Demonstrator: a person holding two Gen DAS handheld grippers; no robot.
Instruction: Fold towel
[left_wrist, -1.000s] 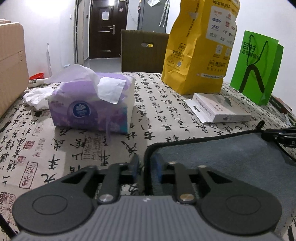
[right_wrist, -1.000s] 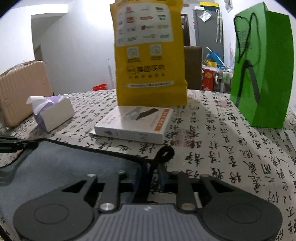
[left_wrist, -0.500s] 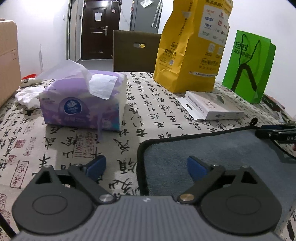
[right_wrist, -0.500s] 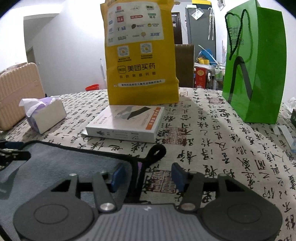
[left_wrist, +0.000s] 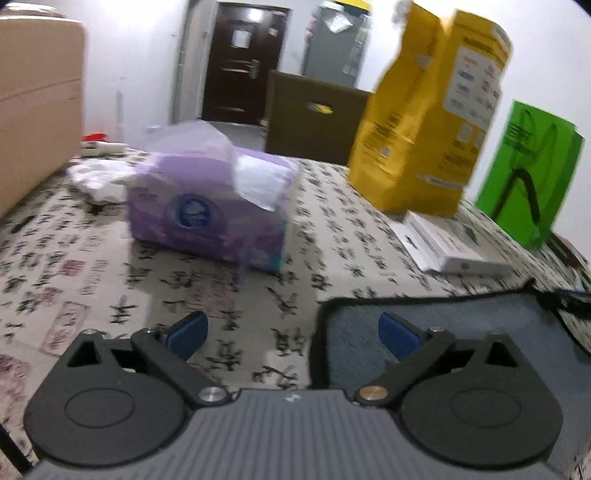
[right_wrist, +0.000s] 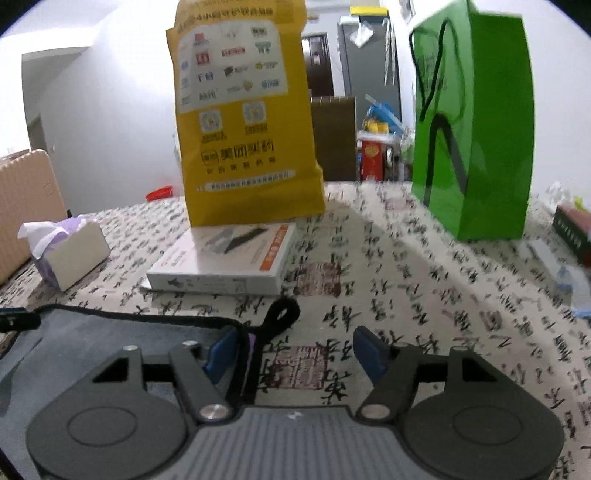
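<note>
- Lying flat on the desk (right_wrist: 424, 280) covered in a cream cloth printed with black calligraphy: grey towel (left_wrist: 461, 332) with black piped edging.
- Showed its far left corner in the left wrist view, its far right corner with a black hanging loop (right_wrist: 282, 314) in the right wrist view.
- Left tongs (left_wrist: 291, 334): spread wide, gripping nothing; left blue pad over bare cloth, right blue pad over the towel, black edging running between the two.
- Right tongs (right_wrist: 293, 350): spread wide as well, gripping nothing; left blue pad over the towel's corner just beside the edging, right blue pad over bare cloth.
- Beyond the towel: purple soft pack of tissues (left_wrist: 210, 214) with a white sheet sticking up, flat white box (right_wrist: 225, 266) with an orange stripe, tall yellow paper bag (right_wrist: 245, 122) upright behind the box, green paper gift bag (right_wrist: 476, 122) upright further right.
- Much of both views blurred.
</note>
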